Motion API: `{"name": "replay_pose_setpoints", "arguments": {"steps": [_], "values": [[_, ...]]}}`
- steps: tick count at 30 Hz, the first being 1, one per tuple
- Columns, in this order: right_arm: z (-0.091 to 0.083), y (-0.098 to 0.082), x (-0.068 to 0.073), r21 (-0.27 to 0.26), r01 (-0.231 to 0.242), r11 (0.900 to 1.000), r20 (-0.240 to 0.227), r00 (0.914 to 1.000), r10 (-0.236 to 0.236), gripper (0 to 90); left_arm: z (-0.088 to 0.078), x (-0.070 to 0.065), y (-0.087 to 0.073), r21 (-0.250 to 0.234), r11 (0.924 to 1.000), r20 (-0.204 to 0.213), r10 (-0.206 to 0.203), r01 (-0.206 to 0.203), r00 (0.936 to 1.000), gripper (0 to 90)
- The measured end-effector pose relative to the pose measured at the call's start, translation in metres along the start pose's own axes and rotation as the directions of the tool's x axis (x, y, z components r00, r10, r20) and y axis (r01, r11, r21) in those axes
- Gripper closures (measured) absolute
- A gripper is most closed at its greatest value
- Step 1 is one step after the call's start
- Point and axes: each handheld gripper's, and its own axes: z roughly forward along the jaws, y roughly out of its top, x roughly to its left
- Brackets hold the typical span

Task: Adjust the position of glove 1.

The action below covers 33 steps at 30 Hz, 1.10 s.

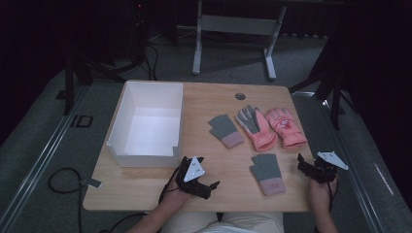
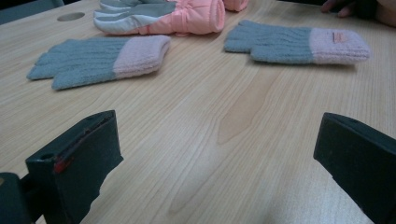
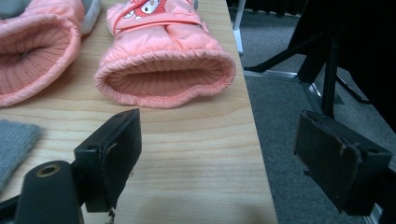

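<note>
Gloves [image 1: 266, 173] – both grippers low, fingers apart

In my right gripper view the near pink glove [image 3: 163, 60] loses its fingertips past the top edge, and the second pink glove [image 3: 32, 56] runs off the left edge, so I see little more than its cuff. A grey knit glove [image 3: 14, 144] shows just a corner at the left edge. My left gripper view cuts the pink glove [image 2: 163, 16] at the top, and my other hand [image 2: 355, 9] is a sliver in the corner (its gripper is cut off there). From the high view, the print on the right pink glove [image 1: 285, 124] is too small to read.
</note>
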Motion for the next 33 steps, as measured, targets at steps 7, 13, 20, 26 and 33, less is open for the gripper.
{"name": "replay_pose_setpoints", "arguments": {"steps": [7, 13, 20, 26, 33], "values": [[0.002, 0.001, 0.001, 0.024, -0.002, 1.000, 0.020, 0.9998, 0.001, 15.0, 0.000, -0.002, 0.000, 0.006, 0.9999, 0.000, 0.014, -0.014, 0.9999, 0.3], [0.003, 0.012, 0.001, 0.099, -0.059, 0.993, -0.016, 0.9980, 0.061, 14.3, 0.000, -0.001, 0.000, 0.005, 0.9999, -0.002, 0.012, -0.012, 0.9999, 0.3], [-0.001, 0.026, 0.009, 0.108, -0.096, 0.989, -0.080, 0.9913, 0.105, 14.1, 0.000, 0.000, 0.000, 0.006, 1.0000, 0.001, -0.003, 0.003, 1.0000, 0.3], [-0.004, 0.045, 0.015, 0.096, -0.099, 0.991, -0.119, 0.9868, 0.110, 13.3, 0.000, -0.001, 0.000, 0.006, 1.0000, -0.004, 0.005, -0.005, 1.0000, 0.3], [-0.010, 0.079, 0.029, 0.073, -0.034, 0.997, -0.131, 0.9904, 0.043, 12.7, 0.001, -0.002, 0.000, 0.004, 1.0000, -0.002, 0.009, -0.009, 1.0000, 0.3]]}}
